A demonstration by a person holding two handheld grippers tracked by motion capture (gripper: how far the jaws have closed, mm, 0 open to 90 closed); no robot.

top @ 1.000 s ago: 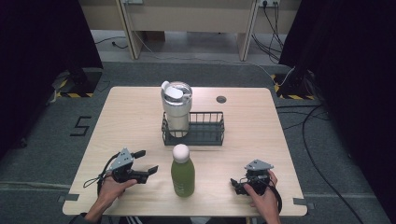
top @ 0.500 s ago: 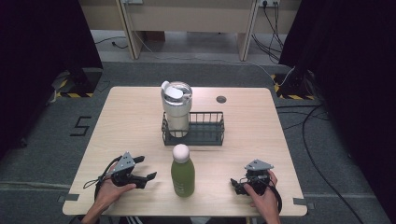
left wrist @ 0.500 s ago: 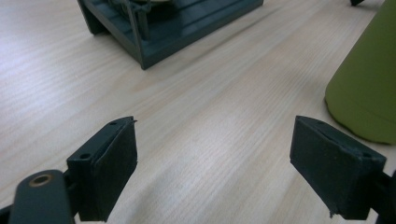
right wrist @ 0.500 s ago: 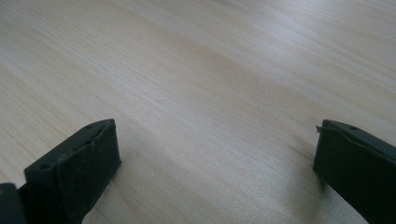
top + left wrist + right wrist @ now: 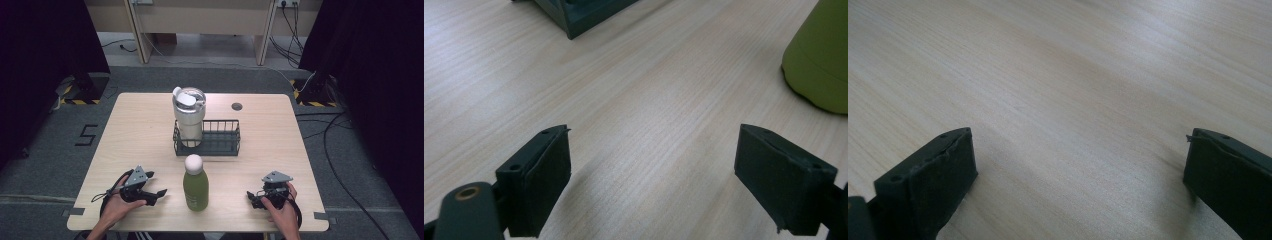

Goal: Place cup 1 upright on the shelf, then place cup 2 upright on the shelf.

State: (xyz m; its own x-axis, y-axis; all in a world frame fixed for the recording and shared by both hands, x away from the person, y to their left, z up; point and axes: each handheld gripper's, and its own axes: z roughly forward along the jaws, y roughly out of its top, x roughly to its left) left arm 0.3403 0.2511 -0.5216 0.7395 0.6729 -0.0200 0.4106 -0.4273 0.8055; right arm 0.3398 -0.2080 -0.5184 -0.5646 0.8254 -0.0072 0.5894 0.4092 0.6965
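Green bottle (image 5: 195,187) upright on surface (image 5: 280,145): likely rigid, smooth, slippery, top-heavy. Grasp mid-body. Left gripper (image 5: 156,193) fingers spread, near; right gripper (image 5: 251,198) spread, empty.

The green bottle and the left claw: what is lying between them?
Nothing; bare table separates the left claw from the green bottle, in the high view.

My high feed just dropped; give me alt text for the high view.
A green bottle stands upright at the table's near edge between the open left gripper and right gripper. Behind it, a tumbler stands in a black wire basket.
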